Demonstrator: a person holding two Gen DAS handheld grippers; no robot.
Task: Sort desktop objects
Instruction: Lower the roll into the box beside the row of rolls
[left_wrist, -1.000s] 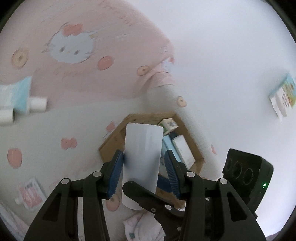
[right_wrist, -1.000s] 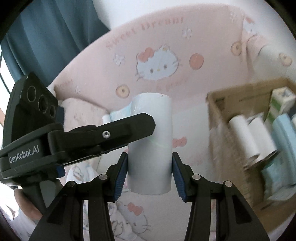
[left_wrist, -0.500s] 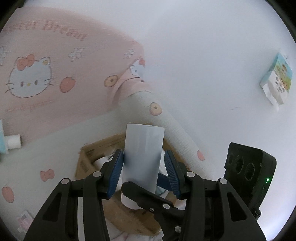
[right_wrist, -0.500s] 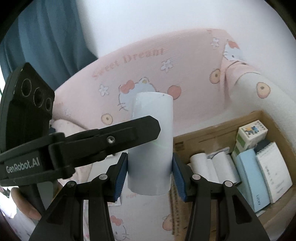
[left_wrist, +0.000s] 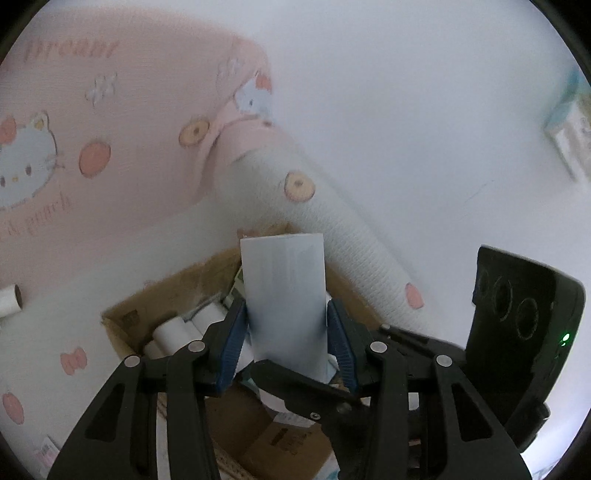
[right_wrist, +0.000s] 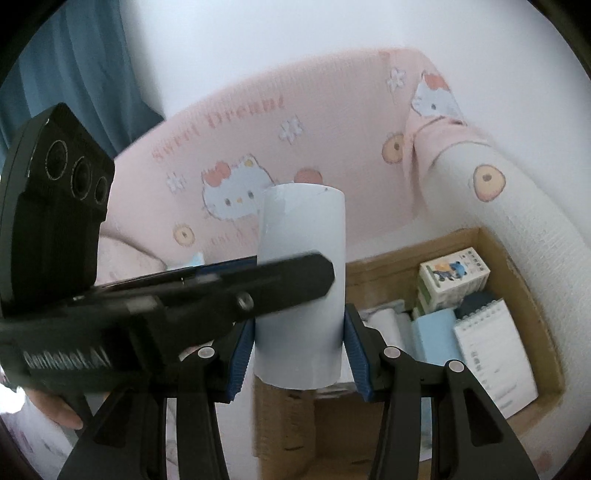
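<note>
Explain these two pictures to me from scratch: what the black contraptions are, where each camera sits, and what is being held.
There is no robot here: a person holds a hand-operated claw in each hand. Each picture comes from a wide-angle camera mounted on one claw, looking forward along its two fingers. In the left view, the left claw grips a white roll between blue pads; in the right view, the right claw grips the same white roll, and the other tool crosses in front. Below is an open cardboard box holding more rolls, a spiral notebook and small cartons. Behind it lies a pink cartoon-cat cushion.
</note>
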